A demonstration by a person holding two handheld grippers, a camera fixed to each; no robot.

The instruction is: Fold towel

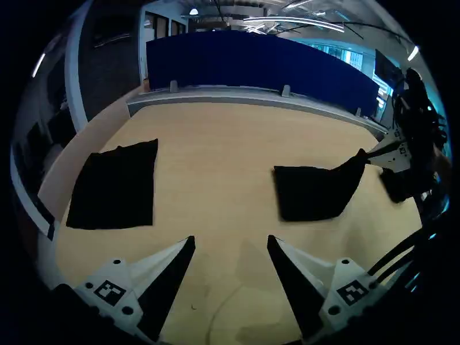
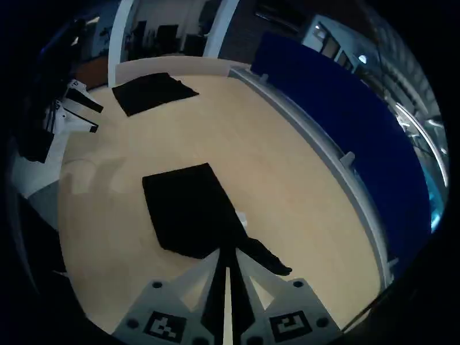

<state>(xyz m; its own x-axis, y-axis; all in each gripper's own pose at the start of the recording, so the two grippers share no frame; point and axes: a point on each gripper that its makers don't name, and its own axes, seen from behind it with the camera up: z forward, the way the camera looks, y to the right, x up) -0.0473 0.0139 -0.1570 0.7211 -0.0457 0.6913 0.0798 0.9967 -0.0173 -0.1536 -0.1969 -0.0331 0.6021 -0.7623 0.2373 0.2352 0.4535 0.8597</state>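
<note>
A black towel (image 1: 313,192) lies on the light wooden table (image 1: 224,155), right of centre in the left gripper view. Its far right corner is pulled up to my right gripper (image 1: 372,155), held by a person at the table's right side. In the right gripper view that towel (image 2: 187,210) lies just ahead, and my right gripper (image 2: 228,256) is shut on its near corner, with dark cloth between the fingers. A second black towel (image 1: 112,184) lies flat at the left, also seen as the far towel (image 2: 150,91). My left gripper (image 1: 230,244) hovers open above bare table, apart from both towels.
A blue partition (image 1: 259,63) with a grey rail runs along the table's far edge, seen as the partition (image 2: 356,132) on the right. The table's left edge (image 1: 43,190) curves round near the second towel. My left gripper (image 2: 80,112) shows far off.
</note>
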